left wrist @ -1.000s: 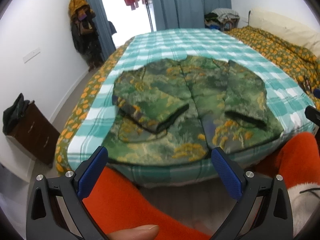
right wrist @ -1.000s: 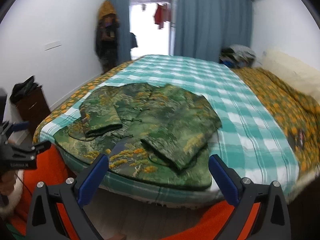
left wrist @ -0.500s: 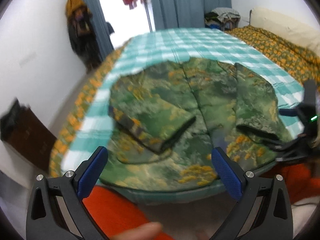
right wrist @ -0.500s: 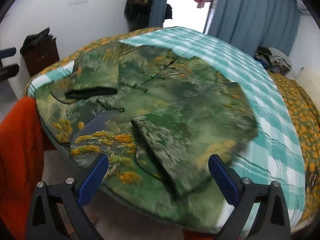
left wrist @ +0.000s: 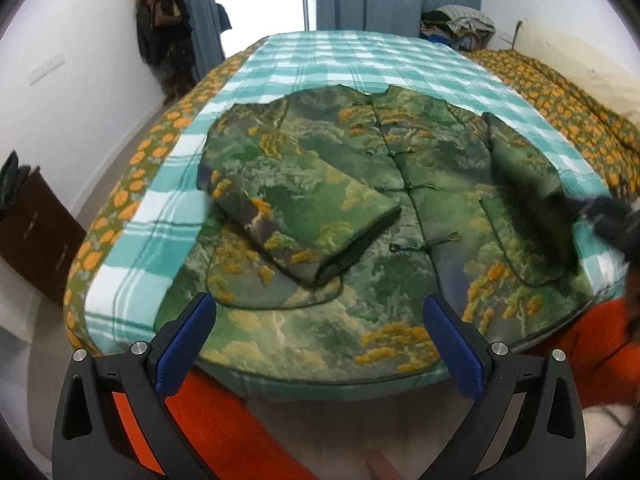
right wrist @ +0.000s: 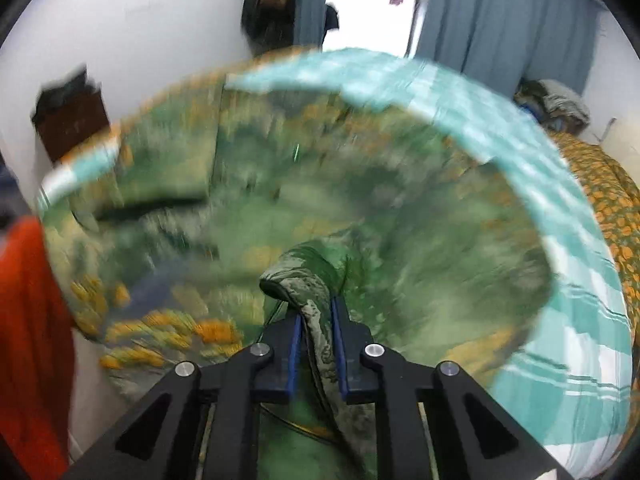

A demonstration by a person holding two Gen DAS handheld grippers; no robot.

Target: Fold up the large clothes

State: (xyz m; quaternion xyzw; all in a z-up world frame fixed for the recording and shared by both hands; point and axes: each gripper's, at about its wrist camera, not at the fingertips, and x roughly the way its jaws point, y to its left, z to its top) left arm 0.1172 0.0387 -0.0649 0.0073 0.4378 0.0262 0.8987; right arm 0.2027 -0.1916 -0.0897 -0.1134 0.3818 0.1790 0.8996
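A green jacket (left wrist: pixel 360 200) with yellow tree patterns lies front-up on the bed, both sleeves folded in over its front. My left gripper (left wrist: pixel 316 336) hangs open above the jacket's near hem, nothing between its blue pads. In the right wrist view, which is blurred, my right gripper (right wrist: pixel 316 332) is shut on a fold of the jacket's right sleeve (right wrist: pixel 308 276), the cloth bunched up between its pads. From the left wrist view the right gripper (left wrist: pixel 608 220) shows as a dark blur at the right sleeve's (left wrist: pixel 532 184) outer edge.
The bed carries a teal checked sheet (left wrist: pixel 360 56) and an orange-flowered quilt (left wrist: pixel 560 88) along its right side. A dark cabinet (left wrist: pixel 32 232) stands by the left wall. An orange sleeve (left wrist: pixel 224 424) of the person shows below the bed's near edge. Curtains and hung clothes stand behind.
Both grippers came down and closer to the jacket. The right gripper, open before, has shut on the right sleeve. The left gripper stays open.
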